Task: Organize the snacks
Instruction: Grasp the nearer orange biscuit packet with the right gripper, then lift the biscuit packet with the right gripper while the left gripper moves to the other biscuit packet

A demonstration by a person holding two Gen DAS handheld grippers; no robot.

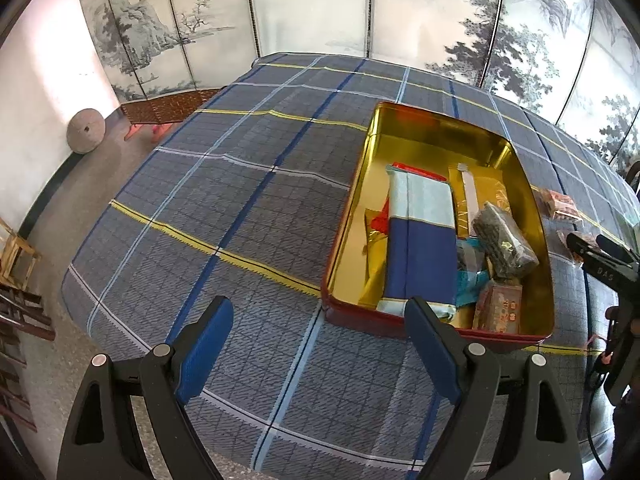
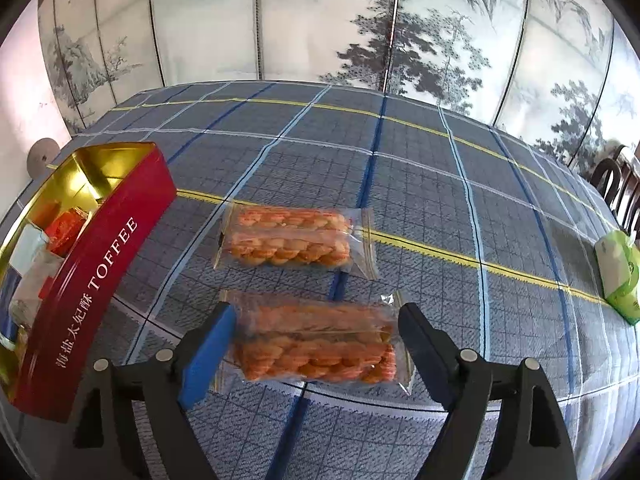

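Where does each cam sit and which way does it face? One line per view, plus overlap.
Left wrist: on the left gripper, facing forward and down over the plaid tablecloth at the open toffee tin; its own open fingers show, with the right gripper at the right edge.
Right wrist: on the right gripper, open around the near cracker pack; a second pack lies beyond.
Shared: tin, tablecloth, painted screen.

Two clear cookie packs [image 2: 316,350] beside tin [image 2: 96,280]

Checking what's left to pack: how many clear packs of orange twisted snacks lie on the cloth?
2: near pack between the open right gripper fingers; far pack just beyond it.
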